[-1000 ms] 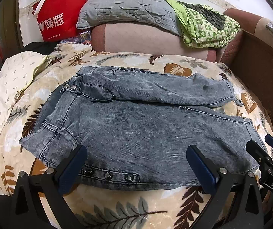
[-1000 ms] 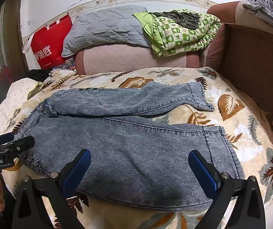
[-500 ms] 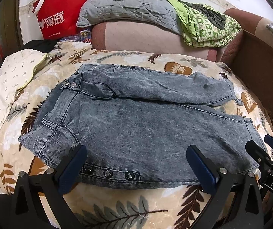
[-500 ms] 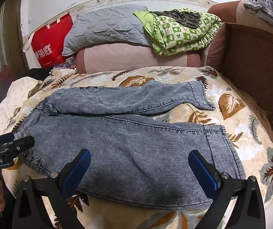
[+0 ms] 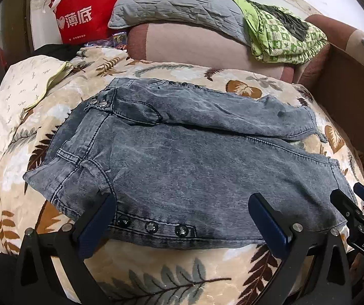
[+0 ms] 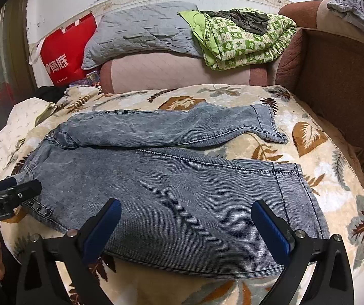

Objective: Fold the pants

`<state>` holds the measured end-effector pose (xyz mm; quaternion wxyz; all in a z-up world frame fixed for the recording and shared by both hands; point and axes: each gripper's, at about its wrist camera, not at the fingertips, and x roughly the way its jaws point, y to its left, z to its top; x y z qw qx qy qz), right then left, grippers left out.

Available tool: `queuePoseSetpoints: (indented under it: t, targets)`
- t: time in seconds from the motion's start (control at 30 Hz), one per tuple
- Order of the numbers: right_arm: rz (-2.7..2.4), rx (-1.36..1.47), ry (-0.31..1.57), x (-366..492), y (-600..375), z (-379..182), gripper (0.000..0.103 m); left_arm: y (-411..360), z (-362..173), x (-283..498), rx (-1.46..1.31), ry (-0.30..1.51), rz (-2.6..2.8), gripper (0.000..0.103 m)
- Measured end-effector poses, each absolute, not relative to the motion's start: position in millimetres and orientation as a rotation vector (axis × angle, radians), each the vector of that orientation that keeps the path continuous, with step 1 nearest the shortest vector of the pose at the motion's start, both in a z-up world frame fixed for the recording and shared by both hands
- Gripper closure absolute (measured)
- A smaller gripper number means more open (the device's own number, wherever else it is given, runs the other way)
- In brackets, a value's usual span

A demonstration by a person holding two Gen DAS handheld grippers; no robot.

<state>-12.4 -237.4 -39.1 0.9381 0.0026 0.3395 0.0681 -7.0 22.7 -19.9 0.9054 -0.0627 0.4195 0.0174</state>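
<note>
Grey washed denim pants [image 5: 194, 162] lie spread flat on a leaf-patterned blanket [image 5: 156, 274], waist to the left, both legs to the right, side by side. They also show in the right wrist view [image 6: 171, 190]. My left gripper [image 5: 182, 218] is open, hovering over the near waist edge by the snap buttons [image 5: 151, 226]. My right gripper [image 6: 185, 223] is open over the near leg, touching nothing. The right gripper also shows at the left view's right edge [image 5: 354, 211], and the left gripper at the right view's left edge [image 6: 9, 195].
A grey pillow [image 6: 141, 30], a green checked quilt [image 6: 243, 38] and a red bag [image 6: 65, 56] sit behind the bed on a pink headrest. A brown sofa arm [image 6: 344, 81] stands to the right. A white patterned cloth [image 5: 11, 101] lies at left.
The left gripper has edged slightly forward and up over the waist. The right gripper has hardly moved. Both stay open and the pants have not moved.
</note>
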Motion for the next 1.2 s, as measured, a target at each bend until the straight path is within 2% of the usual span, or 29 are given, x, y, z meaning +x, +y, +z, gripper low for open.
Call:
queuePoseSetpoints:
  t: [0.27, 0.47, 0.7, 0.93, 1.0, 1.07, 1.13, 1.17, 1.2]
  targets:
    - [0.167, 0.09, 0.744, -7.8, -250.6, -44.3, 0.0, 52.9, -25.3, -11.8, -0.202, 0.878, 0.04, 0.0]
    - [0.14, 0.422, 0.801, -21.9, -320.1, -52.0, 0.0, 139.0, -47.8, -20.1, -0.446, 0.907, 0.178, 0.0]
    - [0.02, 0.957, 0.906, -38.7, -418.7, -104.9, 0.0, 191.1, -69.6, -26.7, -0.713, 0.901, 0.258, 0.0]
    - [-0.026, 1.071, 0.89, -24.3, -439.2, -113.7, 0.003, 199.2, -72.6, -16.0, -0.803, 0.881, 0.217, 0.0]
    - [-0.034, 1.066, 0.876, -19.6, -442.2, -112.2, 0.006, 203.2, -68.3, -14.5, -0.822, 0.853, 0.203, 0.001]
    - [-0.037, 1.059, 0.87, -17.1, -445.3, -114.3, 0.022, 204.0, -61.7, -14.5, -0.805, 0.829, 0.203, 0.007]
    - [-0.053, 1.044, 0.88, -15.0, -446.3, -117.5, 0.027, 204.3, -61.7, -8.5, -0.783, 0.842, 0.206, 0.028]
    - [-0.047, 1.038, 0.874, -13.9, -446.8, -118.2, 0.027, 205.8, -65.6, -6.0, -0.789, 0.862, 0.208, 0.035]
    - [-0.042, 1.033, 0.869, -13.1, -447.2, -118.6, 0.027, 209.1, -70.6, -3.5, -0.798, 0.887, 0.24, 0.047]
